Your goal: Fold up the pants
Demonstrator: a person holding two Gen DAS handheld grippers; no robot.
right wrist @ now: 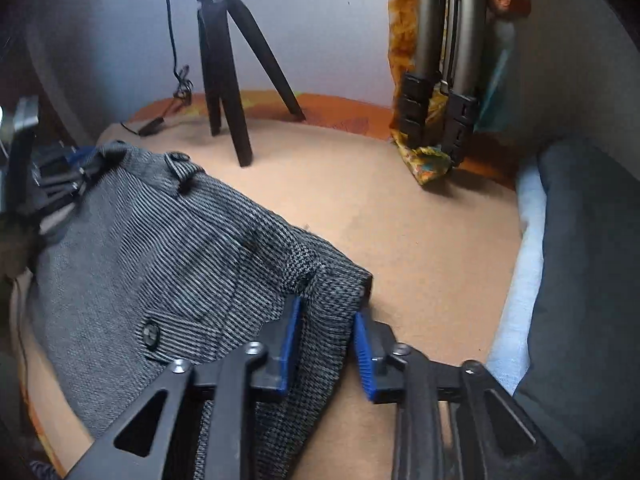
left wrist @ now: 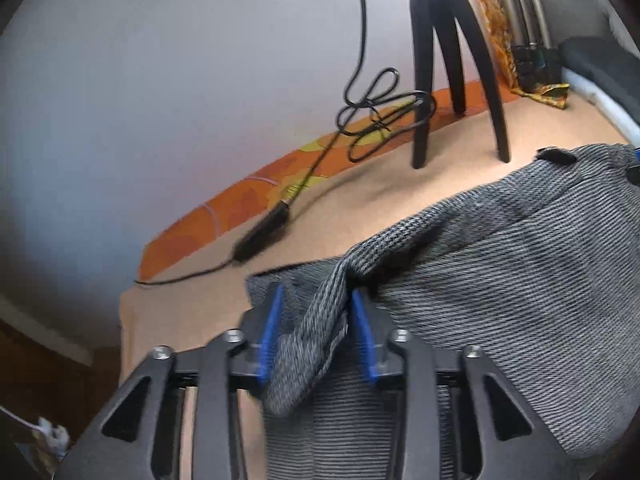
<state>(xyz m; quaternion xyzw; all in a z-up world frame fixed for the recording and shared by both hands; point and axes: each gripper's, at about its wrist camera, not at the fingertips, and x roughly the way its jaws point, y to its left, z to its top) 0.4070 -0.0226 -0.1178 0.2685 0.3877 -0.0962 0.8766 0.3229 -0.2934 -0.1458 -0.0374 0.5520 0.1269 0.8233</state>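
Grey striped pants (left wrist: 500, 264) lie on a tan surface (left wrist: 360, 200). In the left wrist view my left gripper (left wrist: 318, 300) has its blue pads either side of a bunched fold of the pants, with a small gap around the cloth. In the right wrist view my right gripper (right wrist: 326, 312) straddles the waistband corner of the pants (right wrist: 160, 248); its blue pads stand apart with cloth between them. A button (right wrist: 151, 334) shows on the pants. The left gripper (right wrist: 60, 176) shows at the far edge of the pants.
A black tripod (left wrist: 452, 60) stands behind the pants, with a coiled black cable (left wrist: 380, 112) and plug. A folded tripod (right wrist: 444, 80) in orange cloth leans on the wall. A dark cushion (right wrist: 580, 260) lies at the right. An orange patterned sheet (left wrist: 240, 208) edges the surface.
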